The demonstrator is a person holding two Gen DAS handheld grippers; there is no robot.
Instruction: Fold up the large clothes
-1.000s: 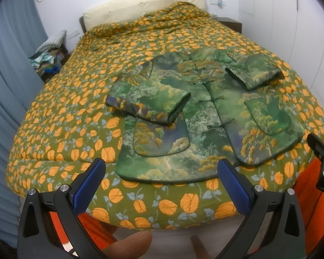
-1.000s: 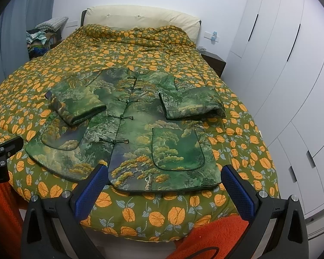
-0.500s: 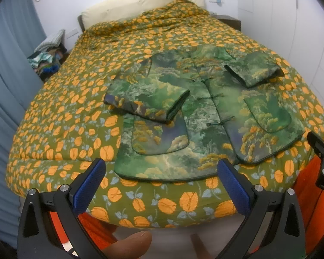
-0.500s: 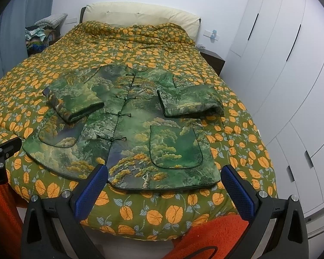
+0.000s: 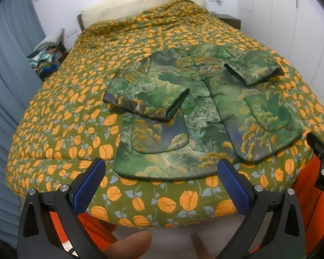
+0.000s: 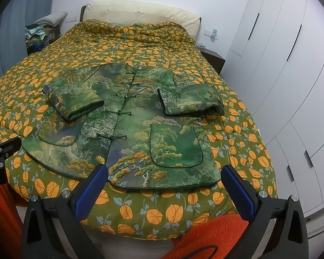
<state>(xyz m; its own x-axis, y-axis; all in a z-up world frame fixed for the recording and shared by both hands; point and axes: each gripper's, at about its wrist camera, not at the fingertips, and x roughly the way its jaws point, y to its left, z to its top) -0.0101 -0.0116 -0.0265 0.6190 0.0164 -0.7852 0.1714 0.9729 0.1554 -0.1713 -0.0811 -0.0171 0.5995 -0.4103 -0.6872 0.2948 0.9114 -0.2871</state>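
Note:
A green padded jacket with a tree print lies flat, front up, on the bed's orange-flowered quilt. It also shows in the right wrist view. Both sleeves are folded in over the chest: one on the left, one on the right. My left gripper is open and empty, just short of the jacket's hem near its left corner. My right gripper is open and empty, just short of the hem near its right corner.
White wardrobe doors stand along the right of the bed. A dark bedside table sits at the far right corner. A pile of clothes lies at the far left by a blue curtain. Orange fabric hangs below the grippers.
Both grippers have drifted slightly closer to the jacket's hem. Both stay open and the jacket has not moved.

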